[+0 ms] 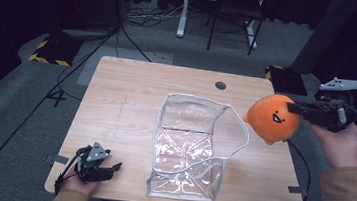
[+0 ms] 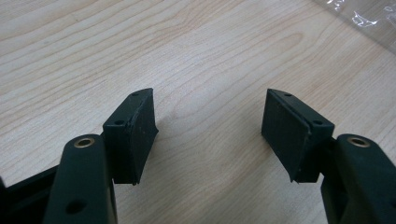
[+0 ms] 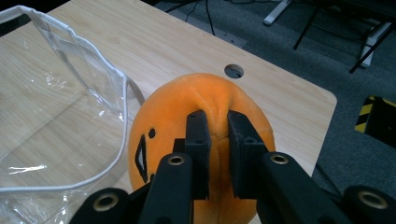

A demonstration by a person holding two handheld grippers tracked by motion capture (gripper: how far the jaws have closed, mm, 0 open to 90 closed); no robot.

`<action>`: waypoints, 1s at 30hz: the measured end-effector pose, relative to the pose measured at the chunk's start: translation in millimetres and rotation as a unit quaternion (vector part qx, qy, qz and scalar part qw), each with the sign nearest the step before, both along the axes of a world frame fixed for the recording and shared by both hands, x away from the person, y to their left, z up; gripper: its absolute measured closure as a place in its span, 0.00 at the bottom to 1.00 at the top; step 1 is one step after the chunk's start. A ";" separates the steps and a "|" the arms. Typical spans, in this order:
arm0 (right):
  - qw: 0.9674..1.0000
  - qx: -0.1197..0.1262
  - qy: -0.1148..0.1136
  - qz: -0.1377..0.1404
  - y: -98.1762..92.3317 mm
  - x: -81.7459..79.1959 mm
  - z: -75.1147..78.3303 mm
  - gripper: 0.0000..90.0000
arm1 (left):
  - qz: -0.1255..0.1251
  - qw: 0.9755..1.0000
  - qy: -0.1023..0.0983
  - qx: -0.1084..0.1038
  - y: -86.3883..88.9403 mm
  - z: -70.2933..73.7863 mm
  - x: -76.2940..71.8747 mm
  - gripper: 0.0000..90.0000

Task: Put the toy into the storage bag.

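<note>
My right claw (image 3: 217, 140) pinches a fold of the orange plush toy (image 1: 271, 119), held up off the bench (image 1: 126, 100), with the clear plastic bag (image 1: 189, 147) just beside it. My left claw (image 2: 208, 135) rests spread on the bench's near corner, the bag well apart.
</note>
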State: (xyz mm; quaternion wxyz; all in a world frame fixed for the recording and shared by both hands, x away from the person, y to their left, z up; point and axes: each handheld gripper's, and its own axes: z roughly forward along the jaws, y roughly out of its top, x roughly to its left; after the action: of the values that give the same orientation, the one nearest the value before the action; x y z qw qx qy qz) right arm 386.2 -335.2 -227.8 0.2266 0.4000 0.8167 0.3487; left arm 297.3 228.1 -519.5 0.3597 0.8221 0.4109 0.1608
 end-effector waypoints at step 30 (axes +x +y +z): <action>0.997 -0.008 -0.026 0.073 63.8 -7.6 57.2 0.89 | 0.008 1.000 0.002 0.001 -0.6 0.1 4.2 0.36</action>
State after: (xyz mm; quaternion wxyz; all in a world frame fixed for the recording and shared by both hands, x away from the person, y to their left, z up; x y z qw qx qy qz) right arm 378.6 -271.4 -170.7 0.2254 0.3281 0.8403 0.3680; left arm 301.5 227.4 -519.4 0.3565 0.8196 0.4180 0.1626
